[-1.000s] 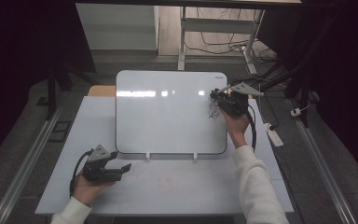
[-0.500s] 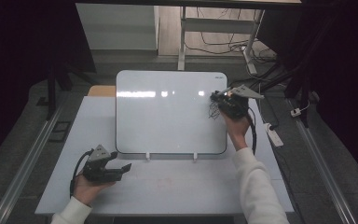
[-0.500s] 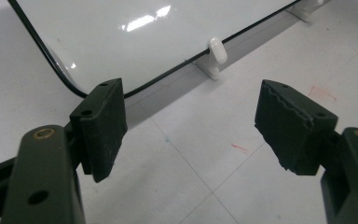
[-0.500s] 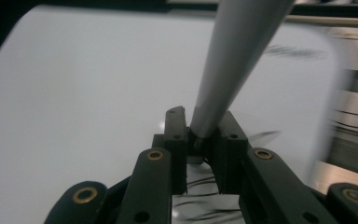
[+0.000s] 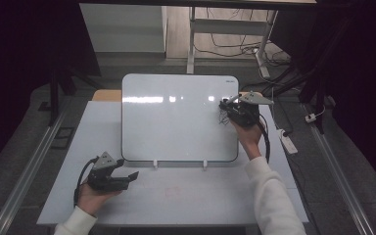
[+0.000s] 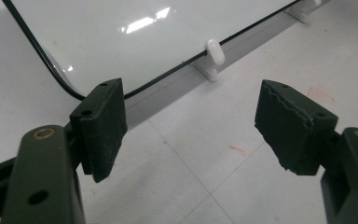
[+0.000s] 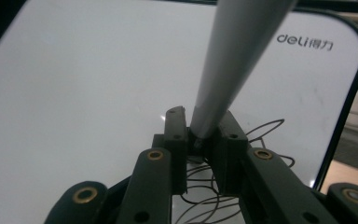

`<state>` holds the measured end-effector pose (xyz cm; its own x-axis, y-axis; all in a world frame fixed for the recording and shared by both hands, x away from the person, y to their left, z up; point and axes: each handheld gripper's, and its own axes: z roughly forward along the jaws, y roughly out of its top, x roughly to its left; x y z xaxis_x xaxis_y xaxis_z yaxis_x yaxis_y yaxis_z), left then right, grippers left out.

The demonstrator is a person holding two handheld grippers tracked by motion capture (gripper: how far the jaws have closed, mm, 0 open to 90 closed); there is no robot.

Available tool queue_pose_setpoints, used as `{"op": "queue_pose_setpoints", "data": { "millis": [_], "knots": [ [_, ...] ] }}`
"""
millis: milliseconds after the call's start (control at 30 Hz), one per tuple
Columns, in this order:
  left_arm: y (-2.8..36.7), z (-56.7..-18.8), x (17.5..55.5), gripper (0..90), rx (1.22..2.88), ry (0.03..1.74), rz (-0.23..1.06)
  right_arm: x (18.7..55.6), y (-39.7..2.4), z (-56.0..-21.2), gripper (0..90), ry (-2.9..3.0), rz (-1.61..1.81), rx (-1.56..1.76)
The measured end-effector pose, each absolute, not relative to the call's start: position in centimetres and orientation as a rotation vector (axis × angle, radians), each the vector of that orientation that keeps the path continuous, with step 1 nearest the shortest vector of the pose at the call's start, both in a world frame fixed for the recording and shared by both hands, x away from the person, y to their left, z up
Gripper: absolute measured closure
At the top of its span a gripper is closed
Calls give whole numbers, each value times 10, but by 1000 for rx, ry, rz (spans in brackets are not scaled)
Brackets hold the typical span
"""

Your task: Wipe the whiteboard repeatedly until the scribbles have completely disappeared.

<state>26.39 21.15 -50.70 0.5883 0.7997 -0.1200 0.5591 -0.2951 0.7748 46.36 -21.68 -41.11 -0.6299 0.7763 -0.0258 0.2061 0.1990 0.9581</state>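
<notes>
A white-surfaced board (image 5: 176,117) with a thin black rim lies on the pale table (image 5: 186,196). My right gripper (image 5: 227,108) hovers at the board's right edge, shut on a grey marker (image 5: 231,99). In the right gripper view the marker (image 7: 233,60) is clamped between the jaws of my right gripper (image 7: 200,135) and slants up and away. Thin black scribbled loops (image 7: 261,135) cover the board just under the jaws. My left gripper (image 5: 131,176) rests at the table's front left, open. Nothing lies between its pads (image 6: 102,123) in the left gripper view, which looks at the board's near corner (image 6: 70,91).
Two white clips (image 5: 155,164) hold the board's near edge; one clip (image 6: 214,51) sits ahead of the left jaws. Faint red marks (image 6: 319,92) stain the table. A wooden piece (image 5: 106,95) peeks out behind the board. A white power strip (image 5: 286,142) lies on the floor at right.
</notes>
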Motion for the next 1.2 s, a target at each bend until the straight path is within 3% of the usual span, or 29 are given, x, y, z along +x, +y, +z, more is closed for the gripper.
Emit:
{"op": "queue_pose_setpoints", "data": {
  "millis": [100,333,433,633,733,1200],
  "knots": [
    [210,-507,263,256,1998,1078,373,475,-234,-405,777,1845,1512,1029],
    [212,-507,264,256,1993,1081,372,469,-218,-405,777,1940,1435,915],
    [211,-506,262,257,1993,1076,375,480,-239,-399,777,1790,1499,1044],
    [212,-507,264,256,1990,1080,372,474,-231,-402,777,1906,1442,944],
    [211,-506,263,256,1995,1074,373,480,-247,-399,777,1789,1503,1064],
    [211,-506,264,256,1988,1080,373,465,-230,-409,777,1915,1422,930]
  ]
}}
